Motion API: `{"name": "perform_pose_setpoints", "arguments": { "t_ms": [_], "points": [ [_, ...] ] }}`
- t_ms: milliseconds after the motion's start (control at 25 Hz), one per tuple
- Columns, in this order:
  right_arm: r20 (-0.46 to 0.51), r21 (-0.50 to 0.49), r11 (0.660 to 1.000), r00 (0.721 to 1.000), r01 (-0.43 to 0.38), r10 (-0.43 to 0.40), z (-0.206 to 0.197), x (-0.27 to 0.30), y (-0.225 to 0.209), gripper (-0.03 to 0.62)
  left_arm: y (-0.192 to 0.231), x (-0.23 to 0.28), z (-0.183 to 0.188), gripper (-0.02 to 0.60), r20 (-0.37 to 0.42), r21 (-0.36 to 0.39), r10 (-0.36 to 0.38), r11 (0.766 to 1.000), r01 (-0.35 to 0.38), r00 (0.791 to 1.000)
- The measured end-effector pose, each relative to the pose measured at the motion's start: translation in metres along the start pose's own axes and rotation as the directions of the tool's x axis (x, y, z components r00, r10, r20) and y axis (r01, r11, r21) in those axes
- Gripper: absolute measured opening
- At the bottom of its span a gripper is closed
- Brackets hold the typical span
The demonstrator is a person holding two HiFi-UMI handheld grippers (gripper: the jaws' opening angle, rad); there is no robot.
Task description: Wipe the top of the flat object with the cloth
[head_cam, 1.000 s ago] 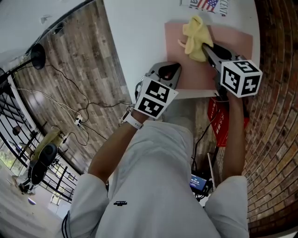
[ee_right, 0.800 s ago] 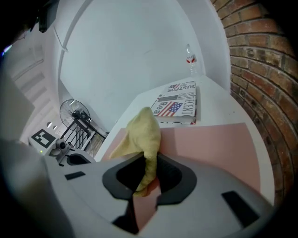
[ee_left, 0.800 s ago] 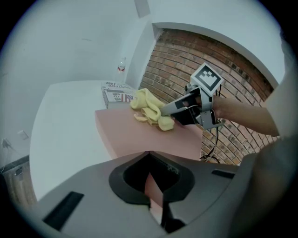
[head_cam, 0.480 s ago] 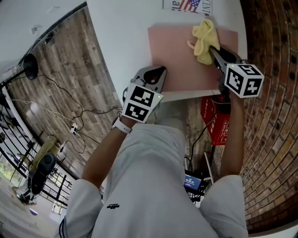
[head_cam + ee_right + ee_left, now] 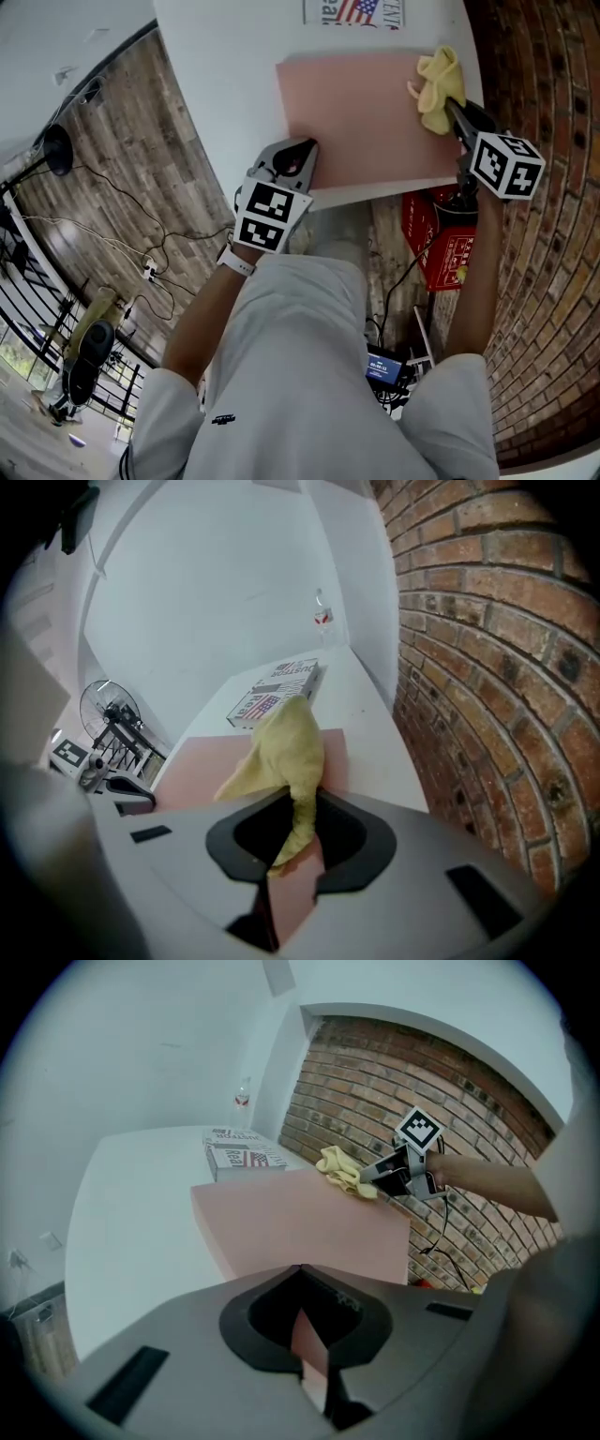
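Note:
A flat pink board (image 5: 361,117) lies on the white table (image 5: 225,84). My left gripper (image 5: 292,167) is shut on the board's near left corner; in the left gripper view the board (image 5: 300,1218) runs away from the closed jaws of that gripper (image 5: 305,1326). My right gripper (image 5: 464,117) is shut on a crumpled yellow cloth (image 5: 439,89), which rests on the board's far right part. In the right gripper view the cloth (image 5: 286,742) hangs out of the right gripper (image 5: 291,846) over the board (image 5: 202,766).
A box printed with a flag (image 5: 352,11) lies on the table beyond the board, and a small bottle (image 5: 243,1101) stands behind it. A brick wall (image 5: 553,94) runs along the right. A red box (image 5: 441,244) sits on the floor below the table's near edge.
My right gripper has dragged the cloth rightward across the board, from its middle to near the right edge. The left gripper has stayed at the near left corner.

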State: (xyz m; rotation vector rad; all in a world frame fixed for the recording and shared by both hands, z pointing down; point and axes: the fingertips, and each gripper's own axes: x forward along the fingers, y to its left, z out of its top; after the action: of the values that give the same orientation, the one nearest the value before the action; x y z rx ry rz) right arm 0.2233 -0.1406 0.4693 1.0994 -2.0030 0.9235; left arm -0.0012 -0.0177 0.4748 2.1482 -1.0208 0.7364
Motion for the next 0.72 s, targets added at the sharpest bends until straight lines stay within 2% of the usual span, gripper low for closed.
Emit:
{"name": "perform_pose_setpoints", "arguments": {
  "t_ms": [160,440,560,720],
  "points": [
    [-0.013,-0.031,0.997,0.998,0.069,-0.069,-0.005,-0.014,-0.02,0.075,0.0,0.0,0.001,0.018,0.002,0.033,0.019,0.999,-0.019,1.0],
    [-0.037,-0.029,0.983,0.982,0.182,-0.183,-0.034,-0.042,-0.054,0.074,0.0,0.0,0.0,0.018,0.007,0.038,0.021,0.999,-0.021,1.0],
    [-0.055,-0.007,0.982,0.98,0.189,-0.189,-0.054,-0.057,-0.06,0.074,0.001,0.0,0.0,0.018,0.005,0.037,0.019,0.999,-0.019,1.0],
    [-0.129,0.001,0.979,0.97,0.206,-0.204,-0.089,-0.07,-0.067,0.074,0.001,-0.001,-0.001,0.018,0.001,0.046,0.022,0.999,-0.022,1.0]
  ]
}}
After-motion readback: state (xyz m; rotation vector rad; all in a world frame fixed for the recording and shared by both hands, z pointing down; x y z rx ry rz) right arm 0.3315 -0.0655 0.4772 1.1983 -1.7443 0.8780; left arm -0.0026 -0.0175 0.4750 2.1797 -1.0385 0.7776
